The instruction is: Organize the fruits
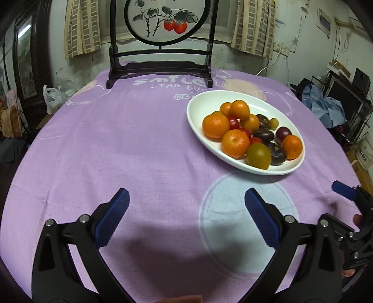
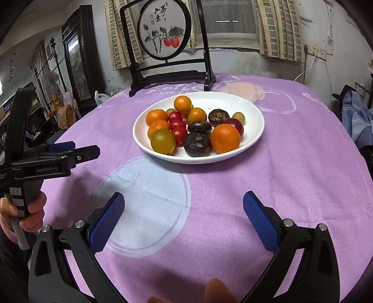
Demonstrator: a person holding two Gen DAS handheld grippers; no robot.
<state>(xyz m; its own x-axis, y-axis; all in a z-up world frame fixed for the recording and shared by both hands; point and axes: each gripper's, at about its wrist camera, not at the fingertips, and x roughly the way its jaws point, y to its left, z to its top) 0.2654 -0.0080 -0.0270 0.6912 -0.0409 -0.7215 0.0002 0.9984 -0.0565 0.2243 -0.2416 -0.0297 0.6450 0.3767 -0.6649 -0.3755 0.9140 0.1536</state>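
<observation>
A white oval plate (image 1: 195, 116) (image 2: 256, 130) sits on the purple tablecloth and holds mixed fruit: orange tangerines (image 1: 215, 125) (image 2: 225, 138), red cherry tomatoes (image 2: 177, 124), dark brown water chestnuts (image 2: 197, 144), a green-orange fruit (image 1: 258, 155) (image 2: 163, 141) and a plum (image 1: 282, 134). My left gripper (image 1: 186, 198) is open and empty, low over the cloth, left of and nearer than the plate. My right gripper (image 2: 184, 202) is open and empty, in front of the plate. The left gripper also shows side-on in the right wrist view (image 2: 70, 151).
A dark wooden stand with a round painted screen (image 1: 163, 18) (image 2: 164, 32) stands at the table's far edge behind the plate. The purple cloth (image 1: 116, 139) (image 2: 291, 186) covers the round table. Clutter, a cabinet and cables line the room's walls.
</observation>
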